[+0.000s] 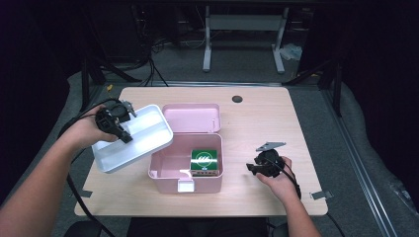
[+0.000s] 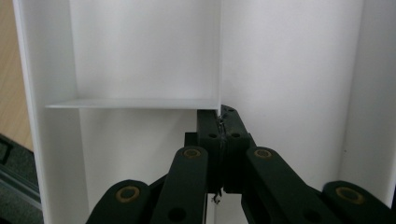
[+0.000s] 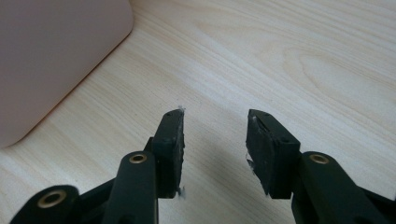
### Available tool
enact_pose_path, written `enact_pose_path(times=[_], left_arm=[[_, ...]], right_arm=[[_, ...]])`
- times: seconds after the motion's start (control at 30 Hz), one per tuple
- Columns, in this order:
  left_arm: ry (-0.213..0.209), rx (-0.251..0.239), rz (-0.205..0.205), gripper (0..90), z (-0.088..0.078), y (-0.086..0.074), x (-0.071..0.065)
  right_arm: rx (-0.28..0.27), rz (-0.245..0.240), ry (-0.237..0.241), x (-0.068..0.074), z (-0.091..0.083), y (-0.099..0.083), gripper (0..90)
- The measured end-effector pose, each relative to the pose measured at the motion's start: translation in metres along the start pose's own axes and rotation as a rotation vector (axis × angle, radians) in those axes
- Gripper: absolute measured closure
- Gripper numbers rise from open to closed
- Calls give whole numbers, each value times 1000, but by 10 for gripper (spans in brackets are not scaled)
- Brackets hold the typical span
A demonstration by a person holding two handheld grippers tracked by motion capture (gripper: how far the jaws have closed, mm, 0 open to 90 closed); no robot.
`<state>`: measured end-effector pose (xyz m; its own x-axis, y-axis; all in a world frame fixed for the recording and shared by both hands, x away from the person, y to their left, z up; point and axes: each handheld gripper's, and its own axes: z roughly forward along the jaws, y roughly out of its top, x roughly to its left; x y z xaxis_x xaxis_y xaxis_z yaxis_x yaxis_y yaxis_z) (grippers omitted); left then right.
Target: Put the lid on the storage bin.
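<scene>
the left gripper (image 1: 120, 129) is clamped on the thin divider wall of the white tray (image 1: 148, 129), its jaws pressed together at the junction where the cross partition meets the long divider, as the left gripper view (image 2: 219, 135) shows close up. the tray hangs tilted in the air, clear of the counter (image 1: 257, 123), its far corner raised and its near corner dipping toward the counter's left edge; its long axis runs roughly from 8 o'clock to 2 o'clock in the high view. from that gripper the open pink box (image 1: 170, 168) lies at about 4 o'clock, just beside and below the tray's right corner, with its lid (image 1: 192, 117) folded back toward 12 o'clock and a green packet (image 1: 204, 161) sitting in its right half. whichever way the tray is meant to go (i judge it an insert belonging to the box), the relation that counts is this overlap of the tray's right corner with the box's left rim. the left hand (image 1: 91, 132) is much the nearer to both, forearm reaching in from 7 o'clock with the wrist cocked up. the right gripper (image 3: 215, 140) stands part open with nothing between its jaws, resting low over bare counter at 3 o'clock of the box, well apart from the tray, its hand (image 1: 276, 180) lying relaxed.
</scene>
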<state>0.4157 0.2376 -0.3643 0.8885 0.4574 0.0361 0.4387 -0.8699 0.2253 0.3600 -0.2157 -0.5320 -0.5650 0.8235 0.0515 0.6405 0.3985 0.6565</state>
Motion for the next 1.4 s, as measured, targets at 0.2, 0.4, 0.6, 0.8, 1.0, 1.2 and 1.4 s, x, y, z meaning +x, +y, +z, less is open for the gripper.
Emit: enact_pose_path(times=[0.2,0.4,0.6,0.8,1.0,1.2,1.4], left_arm=[[-21,9,82,892,8,30,-13],[-39,17,203,892,17,62,-30],[-60,16,294,892,30,85,-44],[-82,31,357,892,41,104,-56],[-104,33,403,892,48,116,-65],[-130,43,427,893,56,119,-71],[-137,50,433,893,62,118,-73]], right_arm=[[1,0,0,0,0,0,561],[6,-5,-4,0,1,0,561],[-2,-2,1,-1,-1,-2,561],[-3,9,-10,-1,-5,-5,561],[-6,18,-18,-2,-8,-9,561],[-10,21,-22,-2,-11,-12,561],[-7,17,-21,-2,-10,-12,561]])
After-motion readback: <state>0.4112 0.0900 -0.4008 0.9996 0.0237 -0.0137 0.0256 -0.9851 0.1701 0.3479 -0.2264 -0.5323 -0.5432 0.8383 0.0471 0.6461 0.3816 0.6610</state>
